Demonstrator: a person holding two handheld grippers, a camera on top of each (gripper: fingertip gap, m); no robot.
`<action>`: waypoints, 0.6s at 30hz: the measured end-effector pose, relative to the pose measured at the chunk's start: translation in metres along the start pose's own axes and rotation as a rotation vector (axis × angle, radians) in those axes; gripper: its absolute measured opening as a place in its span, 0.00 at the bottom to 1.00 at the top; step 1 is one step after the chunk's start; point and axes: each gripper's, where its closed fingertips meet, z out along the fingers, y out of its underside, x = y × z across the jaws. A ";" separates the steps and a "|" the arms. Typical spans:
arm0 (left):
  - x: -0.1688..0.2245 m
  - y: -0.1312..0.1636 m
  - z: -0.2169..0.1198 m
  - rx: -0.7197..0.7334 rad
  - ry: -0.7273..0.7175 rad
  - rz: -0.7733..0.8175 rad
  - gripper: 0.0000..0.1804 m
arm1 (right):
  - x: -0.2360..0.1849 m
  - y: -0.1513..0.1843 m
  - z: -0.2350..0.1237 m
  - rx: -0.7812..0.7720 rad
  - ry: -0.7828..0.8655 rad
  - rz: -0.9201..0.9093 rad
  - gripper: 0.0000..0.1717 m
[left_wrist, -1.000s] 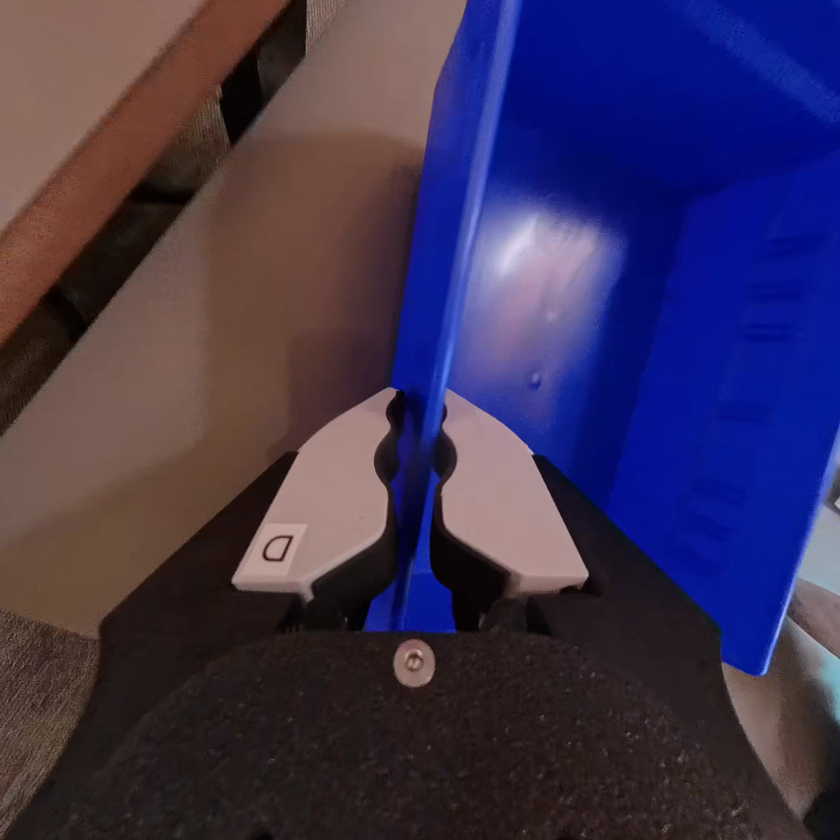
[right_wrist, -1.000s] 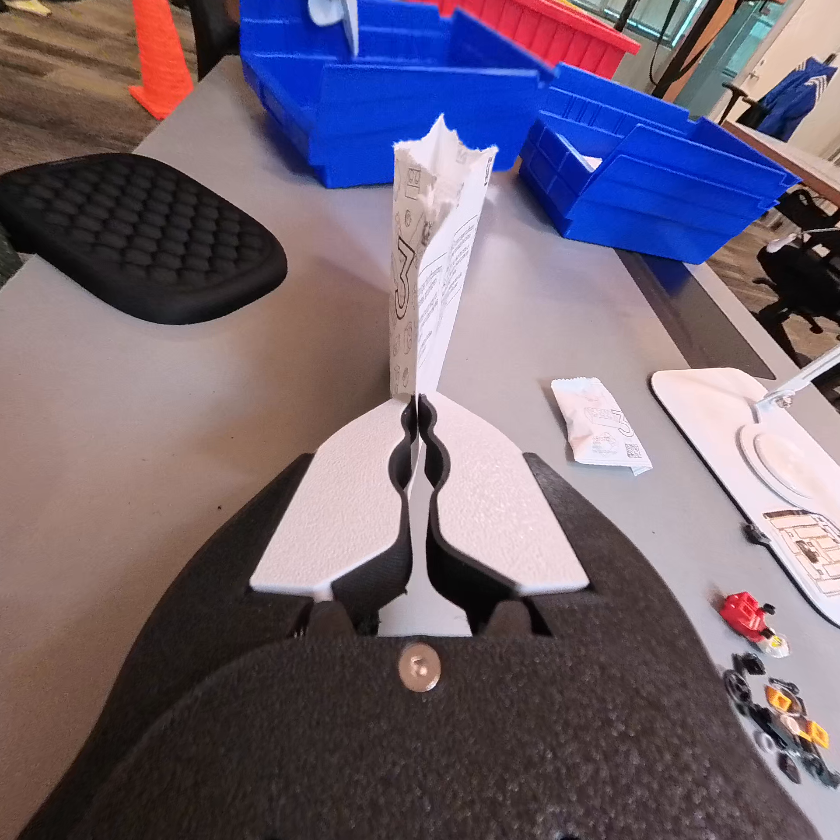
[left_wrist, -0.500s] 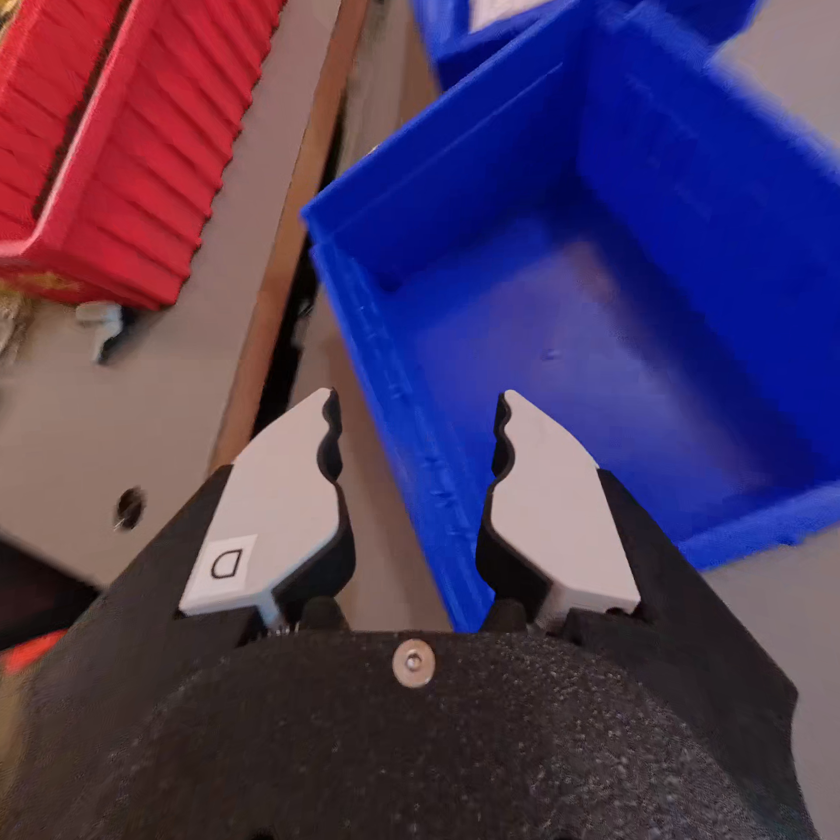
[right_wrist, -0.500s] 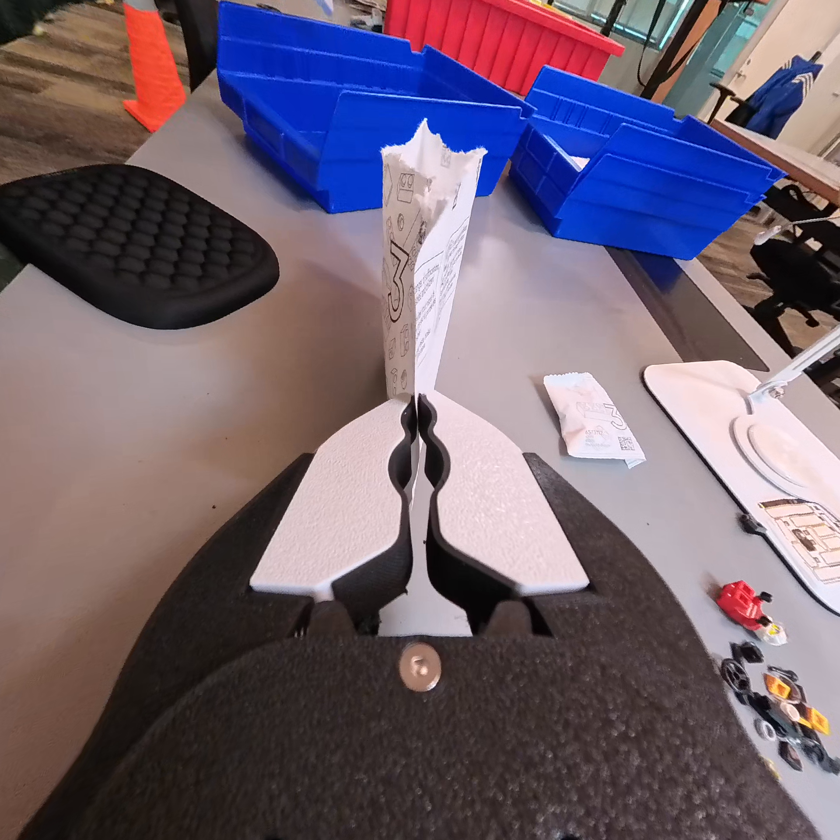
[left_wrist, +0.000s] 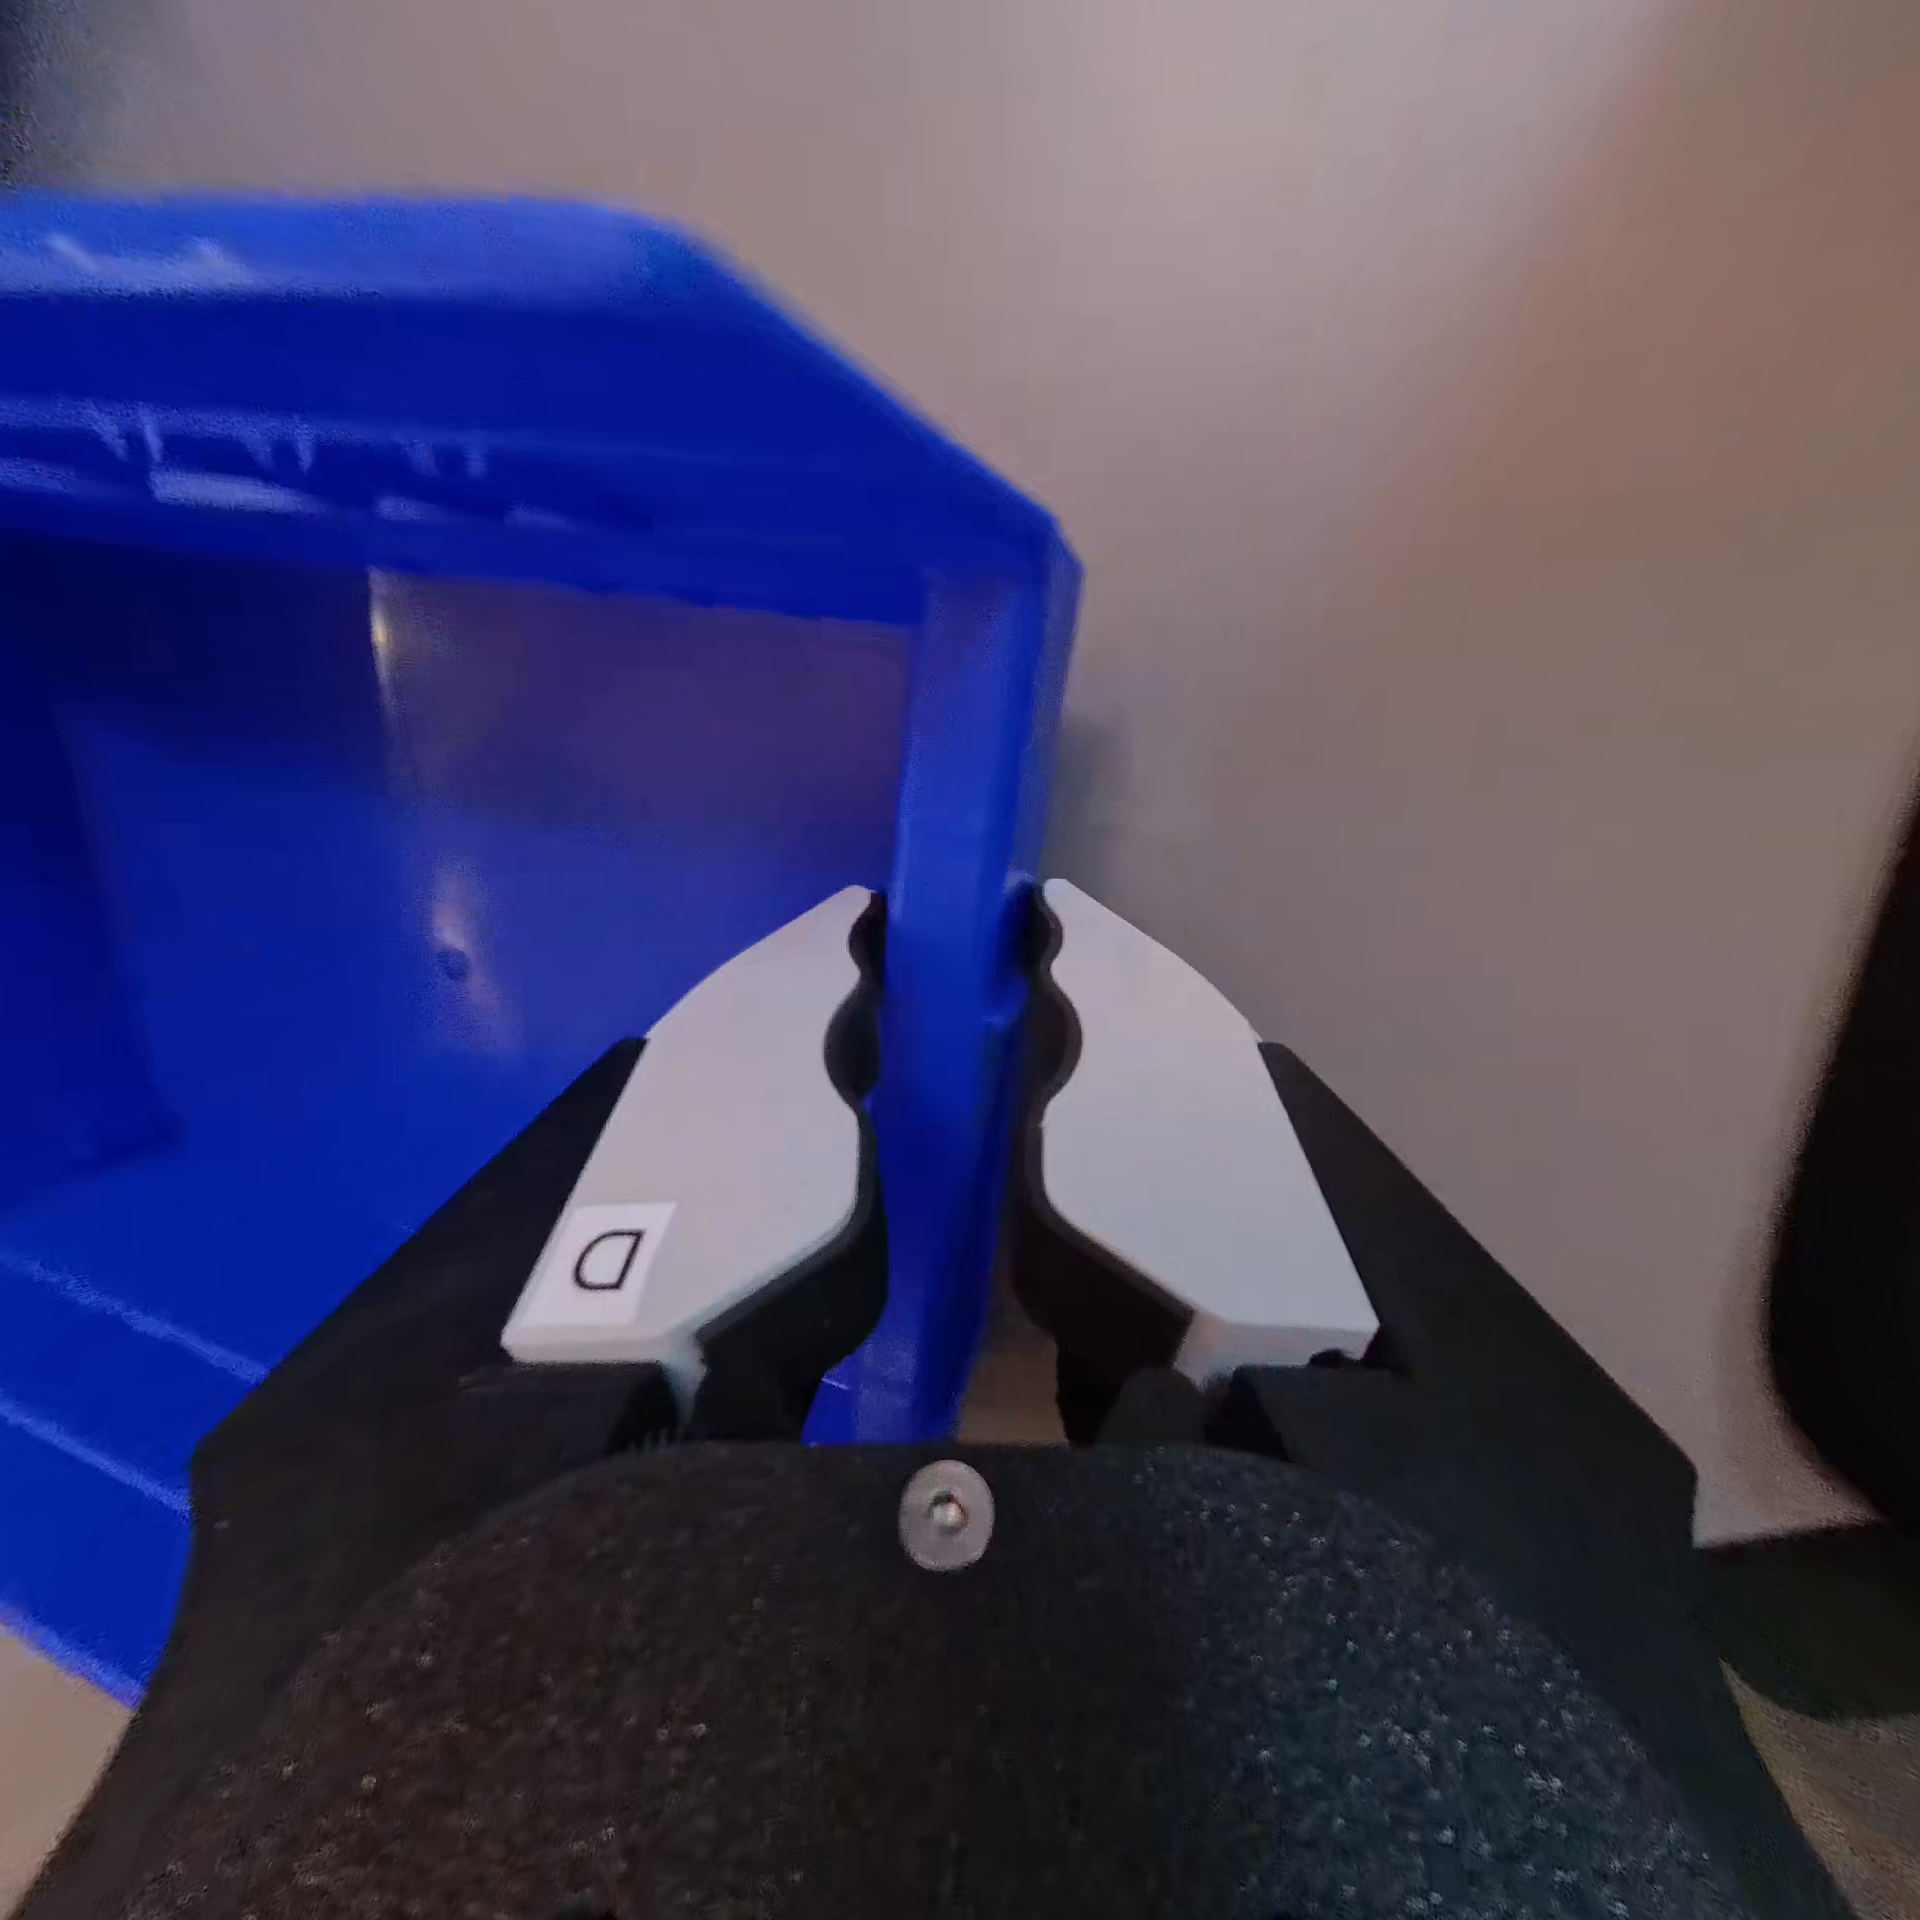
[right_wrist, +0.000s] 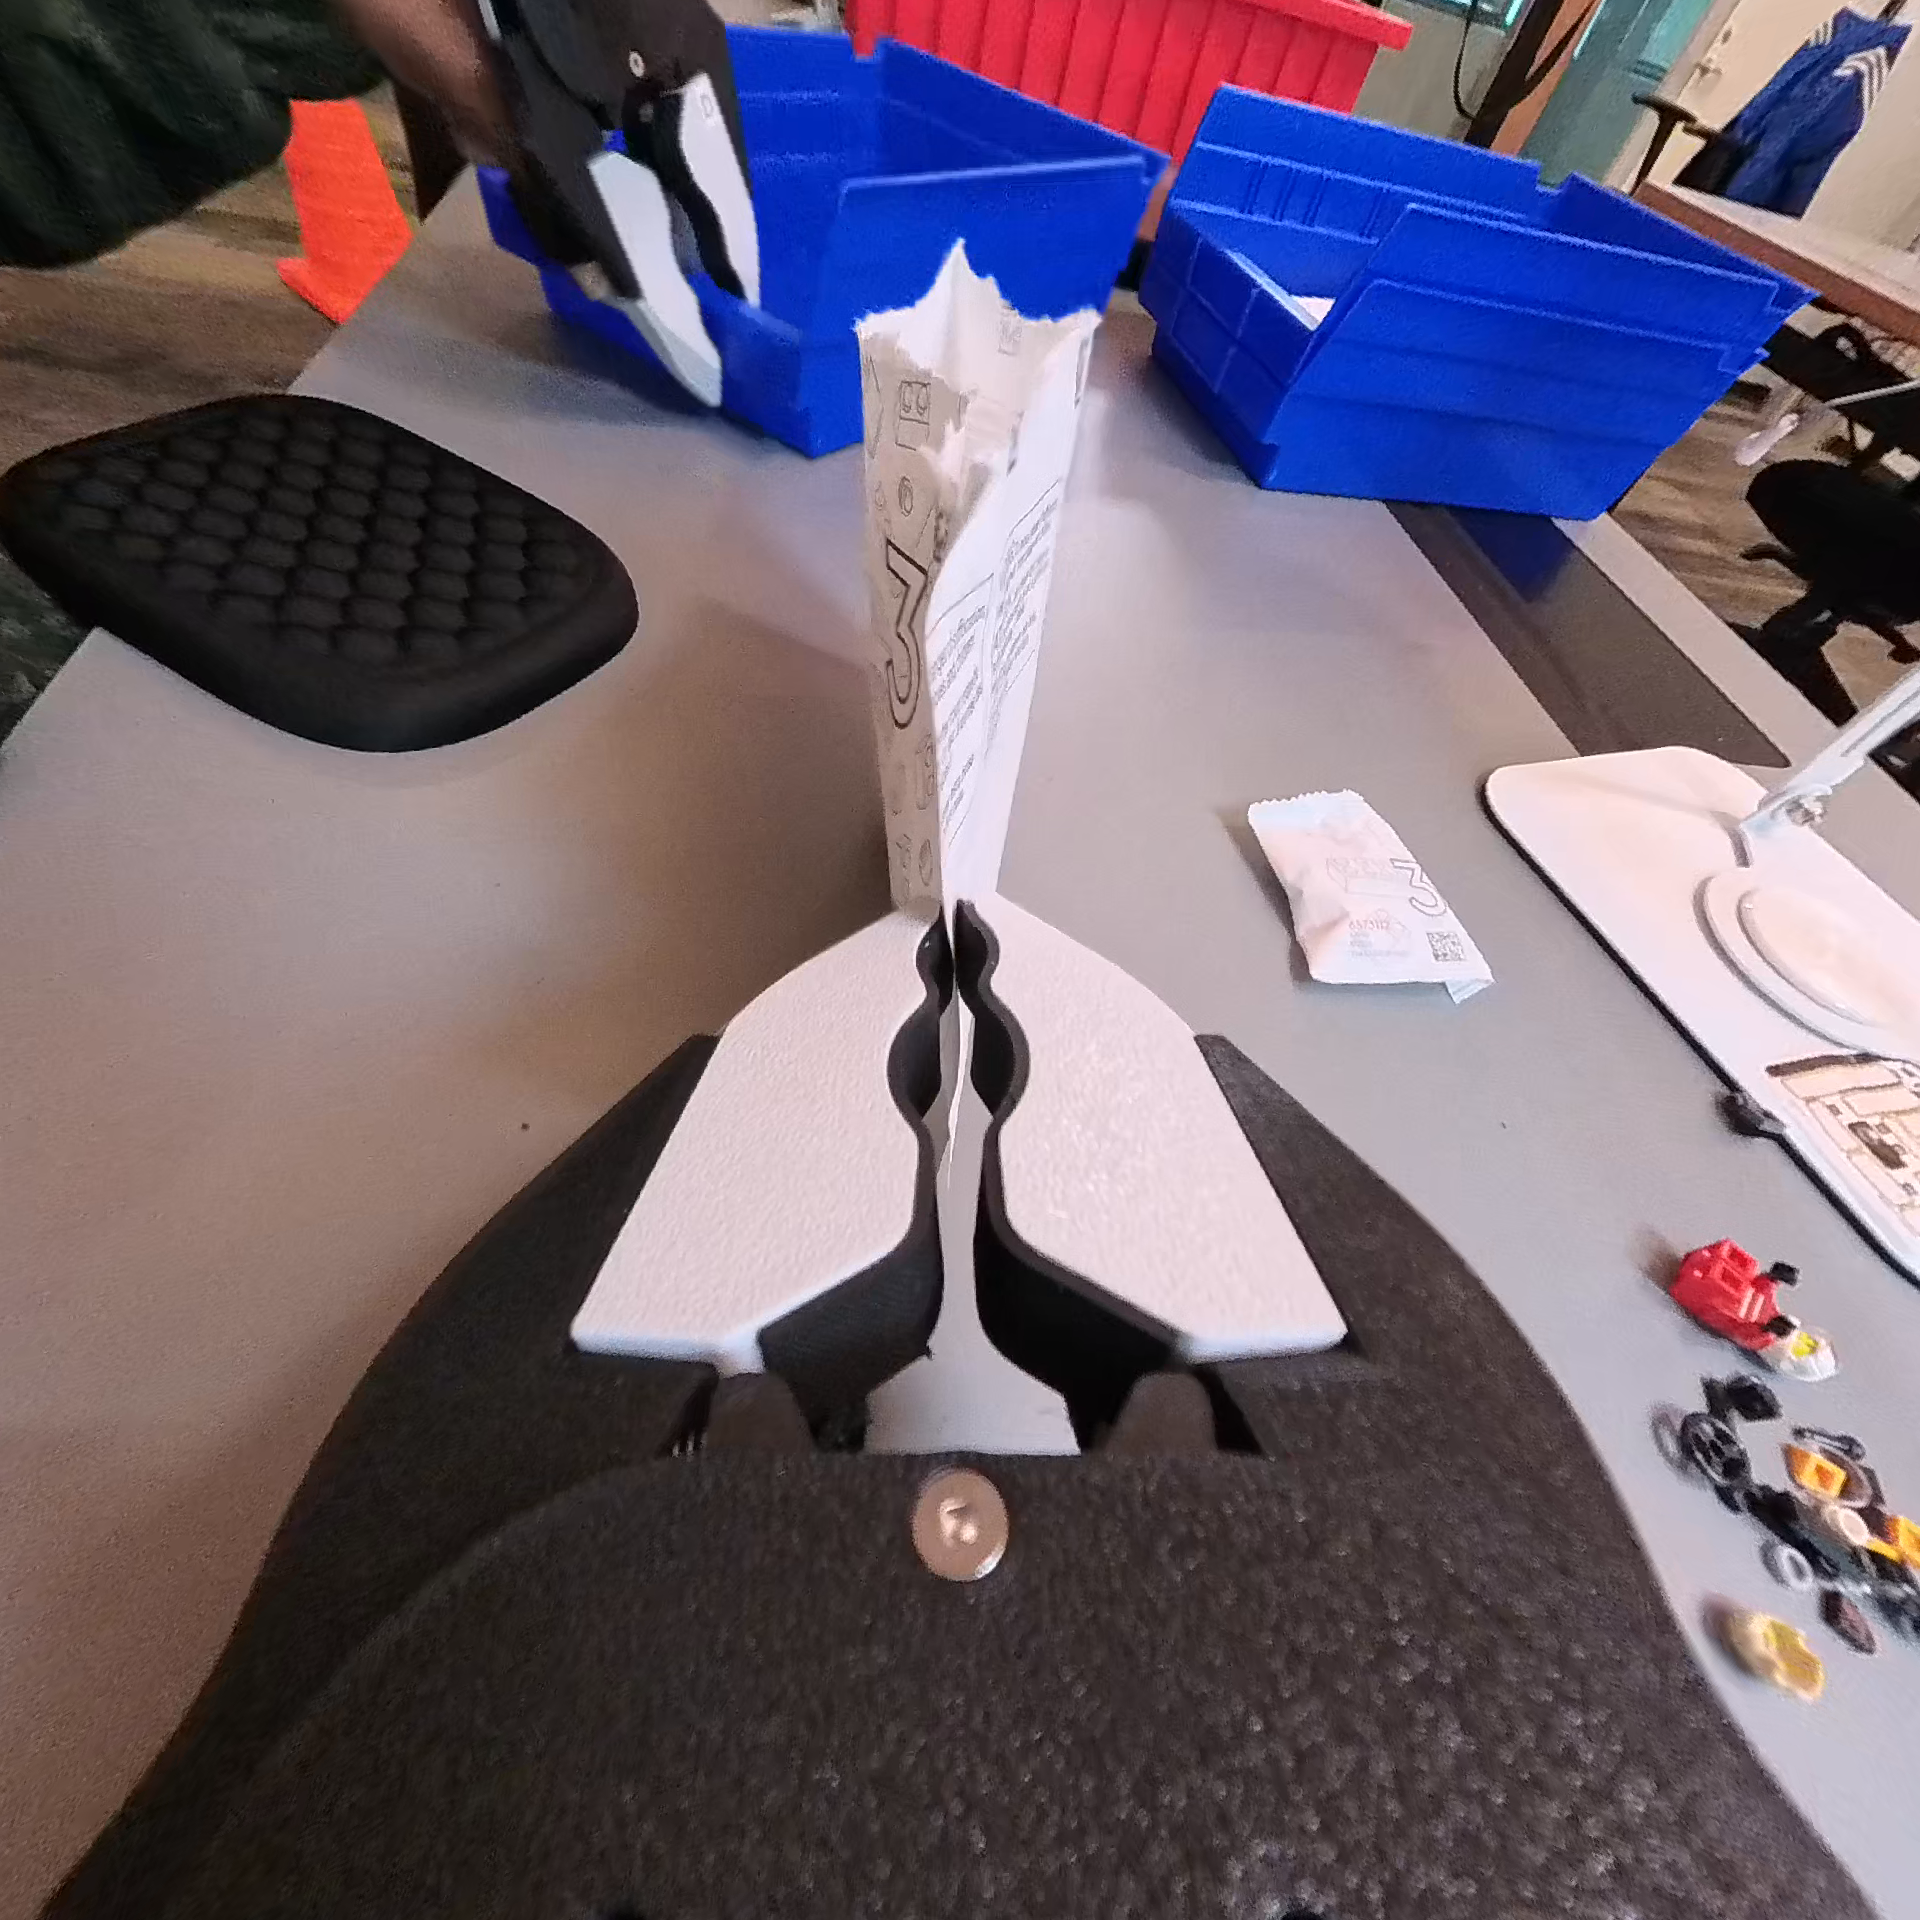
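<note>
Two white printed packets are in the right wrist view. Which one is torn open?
The packet clamped upright in the right gripper: its top edge is ragged. The sealed packet lies flat on the table.

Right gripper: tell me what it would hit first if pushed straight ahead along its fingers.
Probably the nearer blue bin. The right gripper, shut on a torn white paper bag, points across bare grey table toward it, though depth is uncertain.

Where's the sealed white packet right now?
In the right wrist view, the sealed white packet lies flat on the grey table, right of the right gripper, near the white lamp base.
</note>
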 end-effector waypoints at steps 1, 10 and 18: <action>-0.006 0.000 0.002 -0.007 -0.030 0.012 0.13 | -0.001 0.001 -0.002 -0.005 0.000 0.005 0.00; -0.015 -0.009 -0.022 0.123 -0.033 -0.033 0.24 | -0.004 0.010 -0.009 -0.021 0.006 0.070 0.00; 0.088 -0.150 -0.101 0.855 0.397 0.100 0.31 | -0.015 0.016 -0.014 0.017 -0.152 0.118 0.00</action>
